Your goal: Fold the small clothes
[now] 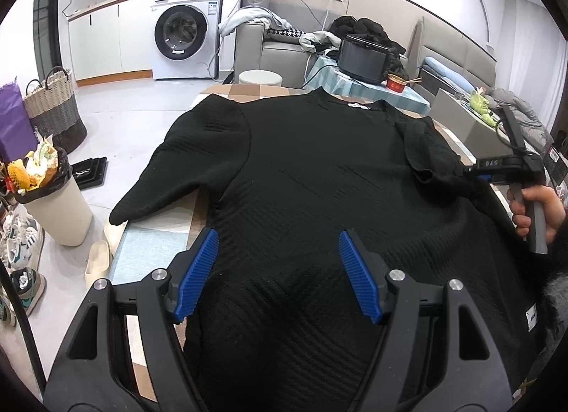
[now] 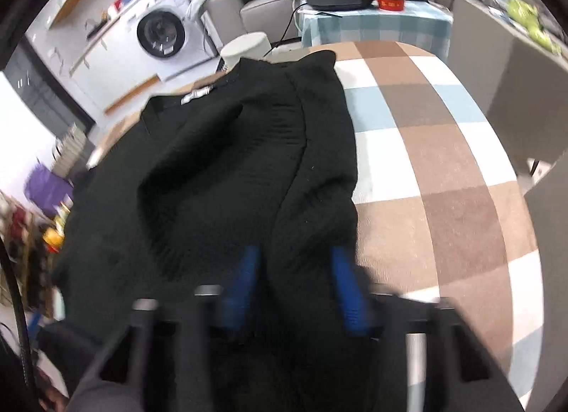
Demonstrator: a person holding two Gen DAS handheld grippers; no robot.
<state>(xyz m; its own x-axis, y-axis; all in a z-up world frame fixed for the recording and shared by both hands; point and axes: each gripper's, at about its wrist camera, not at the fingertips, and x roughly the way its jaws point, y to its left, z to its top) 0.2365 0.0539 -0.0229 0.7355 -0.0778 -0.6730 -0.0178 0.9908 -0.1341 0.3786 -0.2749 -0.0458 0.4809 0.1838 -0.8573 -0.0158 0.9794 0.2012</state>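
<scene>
A black ribbed top (image 1: 312, 177) is spread across a table covered with a checked cloth (image 2: 443, 149), its neckline with a white label (image 1: 358, 105) at the far edge. In the left wrist view one sleeve (image 1: 184, 170) is seen reaching out past the table's left side, while the other sleeve (image 1: 429, 153) is turned in over the body of the garment.

The left gripper (image 1: 278, 270) is held above the lower part of the top with its blue pads (image 1: 198, 273) well apart – nothing is clasped between them. The right gripper (image 2: 296, 287) is seen in its own blurred view with a fold of the black fabric bunched between its blue pads (image 2: 245, 284); the jaws are drawn in on that fold. From the left wrist view the right gripper (image 1: 472, 172) is seen at the inner end of the turned-in sleeve, with a hand (image 1: 536, 213) wrapped round its grey handle at the right edge.

Beyond the table a washing machine (image 1: 184, 39) is set under a counter, and a bin (image 1: 53, 195) stands on the floor at the left – shoes are lined up beside it
</scene>
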